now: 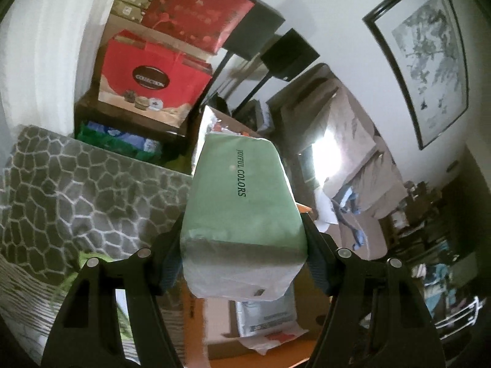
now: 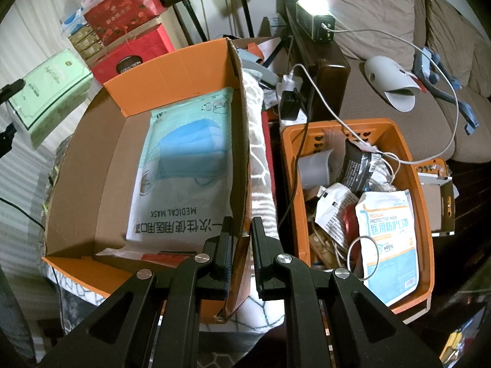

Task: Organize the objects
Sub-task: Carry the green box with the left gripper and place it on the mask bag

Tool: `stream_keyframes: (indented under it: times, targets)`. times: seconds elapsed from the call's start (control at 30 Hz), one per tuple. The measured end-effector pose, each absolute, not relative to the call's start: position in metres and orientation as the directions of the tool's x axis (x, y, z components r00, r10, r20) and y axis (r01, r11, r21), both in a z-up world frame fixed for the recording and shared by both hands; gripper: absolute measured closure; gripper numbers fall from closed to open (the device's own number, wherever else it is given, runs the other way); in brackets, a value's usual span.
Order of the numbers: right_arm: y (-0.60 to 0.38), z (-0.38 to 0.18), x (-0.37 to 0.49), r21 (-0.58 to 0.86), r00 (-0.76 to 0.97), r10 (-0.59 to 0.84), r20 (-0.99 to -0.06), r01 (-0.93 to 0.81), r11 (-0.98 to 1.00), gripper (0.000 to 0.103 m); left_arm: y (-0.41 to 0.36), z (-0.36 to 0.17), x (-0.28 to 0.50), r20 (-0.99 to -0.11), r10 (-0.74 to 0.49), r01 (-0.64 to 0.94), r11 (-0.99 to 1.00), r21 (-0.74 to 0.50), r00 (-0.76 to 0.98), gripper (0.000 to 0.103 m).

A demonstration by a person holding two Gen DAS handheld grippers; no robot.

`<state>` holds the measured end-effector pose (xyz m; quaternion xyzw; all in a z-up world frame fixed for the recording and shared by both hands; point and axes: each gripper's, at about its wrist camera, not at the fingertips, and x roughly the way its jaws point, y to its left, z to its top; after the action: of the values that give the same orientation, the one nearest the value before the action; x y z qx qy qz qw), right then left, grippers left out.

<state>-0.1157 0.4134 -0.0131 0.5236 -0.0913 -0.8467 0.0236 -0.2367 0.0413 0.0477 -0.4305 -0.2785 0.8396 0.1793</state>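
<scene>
Tissue pack (image 1: 242, 202), green, pinched by its sides in left gripper (image 1: 242, 254), held aloft beside cardboard box (image 2: 92, 159), likely bound for inside. Right gripper (image 2: 241, 236) straddling box's right wall, nearly closed on it, apparently steadying it. Mask packet (image 2: 184, 165) already lying flat in box; orange basket (image 2: 417, 165) of clutter alongside.

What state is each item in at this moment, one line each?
Left tool: shut on the green tissue pack, held in the air.
Green tissue pack: sealed, lifted.
Right tool: fingers straddle the cardboard box wall; grip unclear.
Cardboard box: open, flaps up.
Medical mask pack: lying flat in the box.
Orange basket: full, cluttered.
Lamp: on.
</scene>
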Motion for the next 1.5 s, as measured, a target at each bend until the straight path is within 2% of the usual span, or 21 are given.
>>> stream_keyframes:
  times: [0.3, 0.73, 1.07, 1.37, 1.5]
  targets:
    - [0.413, -0.013, -0.116, 0.18, -0.45, -0.137, -0.883, -0.055, -0.982, 0.092, 0.086, 0.016, -0.24, -0.642, 0.582, -0.063, -0.763, -0.643, -0.498, 0.038]
    - [0.412, -0.015, -0.115, 0.183, -0.451, -0.139, -0.882, -0.055, -0.982, 0.092, 0.129, -0.013, -0.237, -0.691, 0.493, -0.018, -0.82, -0.571, -0.528, 0.038]
    - [0.411, -0.015, -0.115, 0.184, -0.452, -0.14, -0.881, -0.055, -0.981, 0.092, 0.143, -0.032, -0.239, -0.744, 0.457, 0.009, -0.849, -0.528, -0.487, 0.036]
    - [0.41, -0.016, -0.115, 0.184, -0.452, -0.141, -0.881, -0.053, -0.981, 0.092, 0.159, -0.029, -0.238, -0.832, 0.324, -0.032, -0.937, -0.347, -0.451, 0.034]
    - [0.41, -0.016, -0.114, 0.182, -0.452, -0.138, -0.881, -0.053, -0.982, 0.092, 0.172, -0.019, -0.231, -0.84, 0.203, -0.094, -0.979, -0.18, -0.503, 0.038]
